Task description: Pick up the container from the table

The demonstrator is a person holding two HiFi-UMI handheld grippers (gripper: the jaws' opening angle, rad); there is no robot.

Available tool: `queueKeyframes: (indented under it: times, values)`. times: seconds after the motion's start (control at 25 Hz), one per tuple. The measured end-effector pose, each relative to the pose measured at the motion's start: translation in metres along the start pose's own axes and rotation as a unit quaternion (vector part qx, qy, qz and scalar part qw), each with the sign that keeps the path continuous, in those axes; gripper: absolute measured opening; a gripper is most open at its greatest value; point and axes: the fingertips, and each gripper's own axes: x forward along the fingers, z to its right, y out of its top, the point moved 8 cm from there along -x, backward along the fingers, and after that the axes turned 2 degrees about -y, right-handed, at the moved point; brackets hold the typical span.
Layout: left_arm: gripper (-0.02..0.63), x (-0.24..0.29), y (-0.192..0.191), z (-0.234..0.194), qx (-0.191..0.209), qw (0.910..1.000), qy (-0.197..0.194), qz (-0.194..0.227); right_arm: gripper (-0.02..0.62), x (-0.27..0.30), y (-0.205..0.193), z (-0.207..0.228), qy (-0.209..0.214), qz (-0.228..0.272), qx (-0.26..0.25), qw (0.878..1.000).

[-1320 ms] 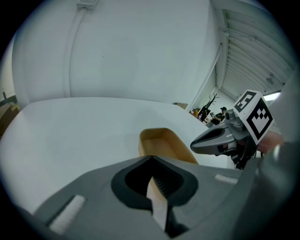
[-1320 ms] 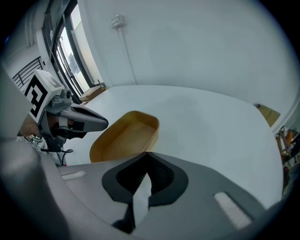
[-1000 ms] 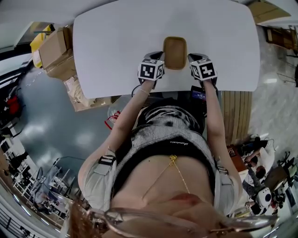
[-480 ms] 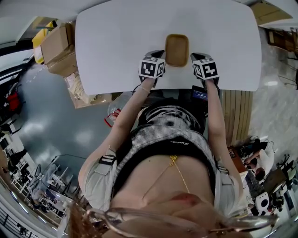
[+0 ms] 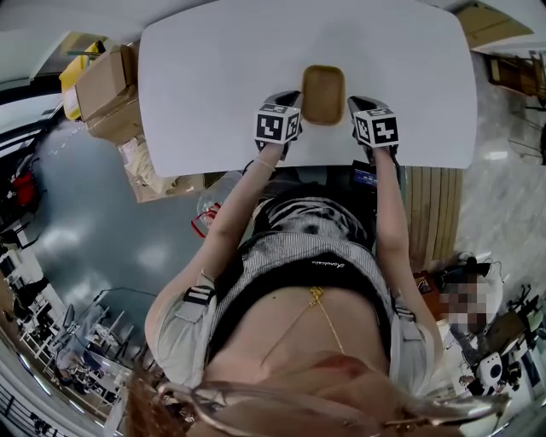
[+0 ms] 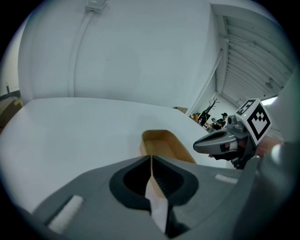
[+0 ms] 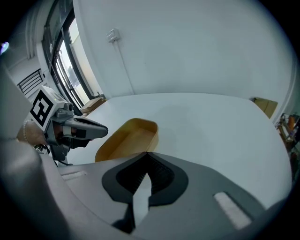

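Observation:
A tan, rounded-rectangle container (image 5: 323, 92) sits empty near the front edge of the white table (image 5: 213, 77). My left gripper (image 5: 288, 97) is close beside its left side and my right gripper (image 5: 359, 101) close beside its right side. In the left gripper view the jaws of the left gripper (image 6: 151, 157) meet in a thin line, shut, with the container (image 6: 164, 145) just beyond their tip. In the right gripper view the right gripper (image 7: 147, 153) is also shut, and the container (image 7: 129, 138) lies just past it. The container's near edge is hidden behind the jaws.
Cardboard boxes (image 5: 102, 85) stand on the floor off the table's left end. A wooden slatted panel (image 5: 431, 213) is at the right below the table edge. A cable runs up the white wall to a socket (image 6: 96, 5).
Only the head view shifts slightly. The grippers and the container keep their places relative to each other.

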Motion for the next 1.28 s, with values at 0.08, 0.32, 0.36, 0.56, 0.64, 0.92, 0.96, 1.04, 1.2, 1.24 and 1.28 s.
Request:
queueKeyframes:
  times: [0.08, 0.32, 0.36, 0.56, 0.64, 0.92, 0.96, 1.04, 1.2, 1.24, 1.28]
  values:
    - [0.026, 0.002, 0.001, 0.0, -0.002, 1.0, 0.002, 0.0, 0.028, 0.0, 0.001, 0.0, 0.005, 0.006, 0.005, 1.0]
    - [0.057, 0.007, 0.002, -0.005, -0.008, 1.0, 0.001, -0.006, 0.052, 0.008, 0.006, -0.002, 0.004, 0.011, 0.009, 1.0]
    - [0.064, 0.008, 0.002, -0.005, -0.009, 0.9999, 0.0, -0.007, 0.058, 0.01, 0.006, -0.002, 0.005, 0.009, 0.011, 1.0]
    - [0.078, 0.013, 0.003, -0.006, -0.012, 0.9998, -0.003, -0.014, 0.087, 0.016, 0.006, -0.002, 0.01, -0.002, 0.011, 1.0]
    - [0.08, 0.015, 0.003, -0.006, -0.012, 0.9998, -0.005, -0.017, 0.098, 0.017, 0.008, -0.002, 0.012, -0.006, 0.014, 1.0]
    - [0.116, 0.025, 0.003, -0.008, -0.018, 0.9994, -0.006, -0.03, 0.138, 0.029, 0.008, -0.004, 0.02, -0.03, 0.013, 0.999]
    - [0.124, 0.026, 0.003, -0.008, -0.019, 0.9993, -0.005, -0.032, 0.143, 0.031, 0.008, -0.004, 0.021, -0.033, 0.014, 0.999]
    - [0.138, 0.03, 0.003, -0.007, -0.02, 0.9991, -0.006, -0.036, 0.15, 0.033, 0.008, -0.004, 0.021, -0.04, 0.012, 0.999]
    - [0.154, 0.038, 0.0, -0.007, -0.027, 0.9986, -0.01, -0.045, 0.16, 0.038, 0.007, -0.004, 0.016, -0.054, 0.013, 0.998]
    - [0.156, 0.041, -0.001, -0.008, -0.03, 0.9984, -0.011, -0.047, 0.158, 0.04, 0.006, -0.004, 0.015, -0.058, 0.012, 0.998]
    - [0.157, 0.043, -0.002, -0.008, -0.032, 0.9982, -0.012, -0.049, 0.156, 0.042, 0.006, -0.004, 0.012, -0.062, 0.01, 0.998]
